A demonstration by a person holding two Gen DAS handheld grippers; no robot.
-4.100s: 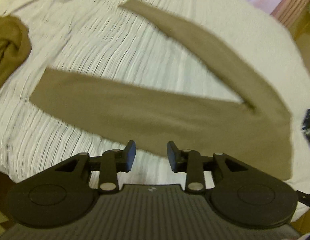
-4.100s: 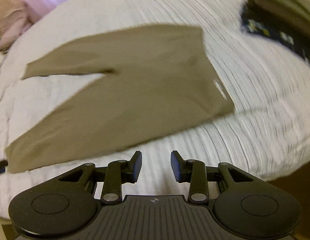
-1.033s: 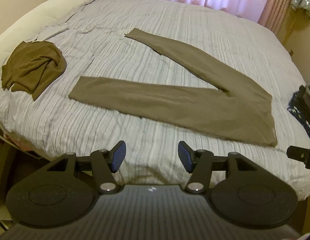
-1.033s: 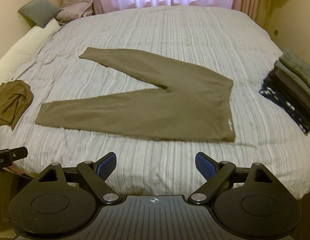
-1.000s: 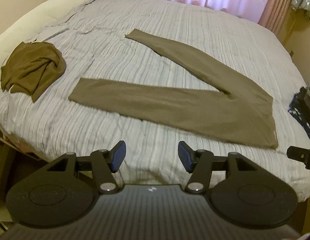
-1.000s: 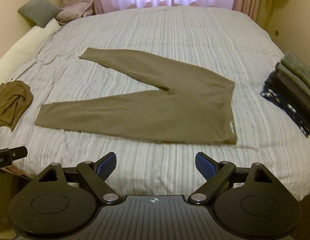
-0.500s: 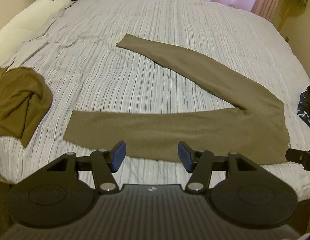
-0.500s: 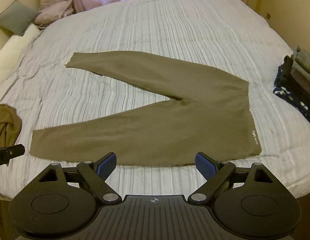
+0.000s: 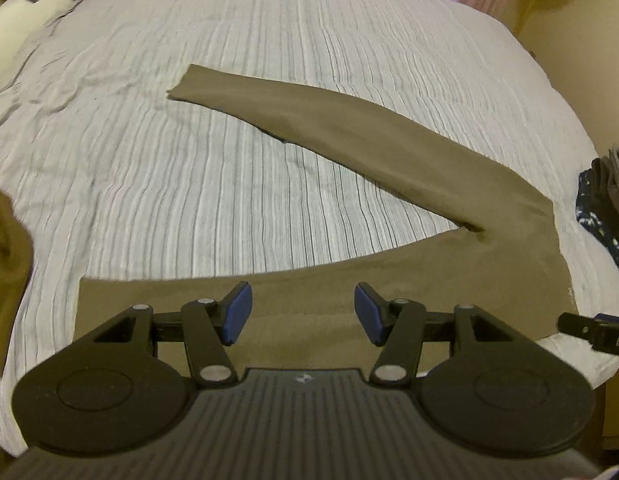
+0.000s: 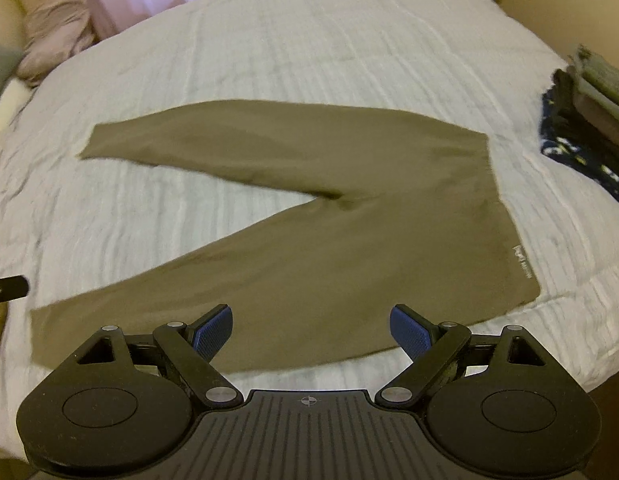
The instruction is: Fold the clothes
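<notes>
At the far left edge of the left wrist view, a crumpled brown garment [image 9: 5, 264] is seen unfolded on the bed [image 9: 149, 184]. Across the centre, olive leggings [image 10: 309, 240] are spread flat, legs splayed in a V, with no fold made yet. The left gripper [image 9: 301, 318] and right gripper [image 10: 311, 332] are both held spread wide and empty over the near leg. At the right edge, a stack of folded clothes [image 10: 589, 112] is already finished.

Folded pile [image 10: 589, 120] and brown garment [image 9: 5, 264] edge-cropped
</notes>
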